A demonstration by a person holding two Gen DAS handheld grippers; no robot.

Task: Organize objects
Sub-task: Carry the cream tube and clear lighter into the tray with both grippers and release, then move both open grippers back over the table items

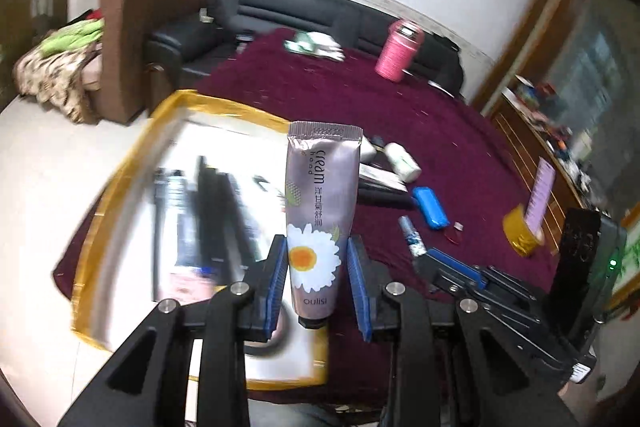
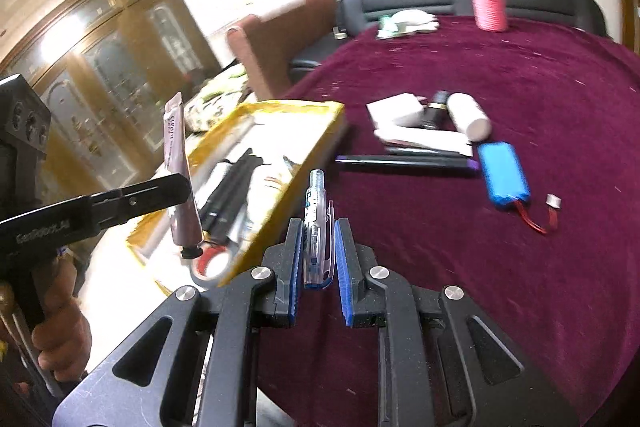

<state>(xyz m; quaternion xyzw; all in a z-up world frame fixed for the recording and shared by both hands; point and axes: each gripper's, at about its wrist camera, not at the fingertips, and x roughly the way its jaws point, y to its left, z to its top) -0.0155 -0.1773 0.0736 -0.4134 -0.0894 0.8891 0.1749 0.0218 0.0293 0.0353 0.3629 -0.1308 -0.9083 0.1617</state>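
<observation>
Left wrist view: we see the left gripper with its blue-padded fingers set at a moderate width around a hand cream tube. The tube stands upright, cap down and crimped end up, its lower body between the pads. The left pad appears to touch it; on the right a thin gap seems to show, though blur makes this uncertain. In the right wrist view the tube hangs clear of any surface from this gripper, so we read it as held. Behind and to the left of the tube lies the gold-edged tray, holding dark pens and other blurred items.

Right wrist view: the right gripper has its fingers drawn narrow on a clear pen with a clip, which points away from the camera between the pads. The left gripper enters from the left, gripped by a hand, and carries the hand cream tube over the near left part of the gold-edged tray.

On the maroon tablecloth to the right of the tray remain a blue battery pack with red leads, a dark purple-ended pen, a white bottle and a white box. A pink flask stands at the far edge.
</observation>
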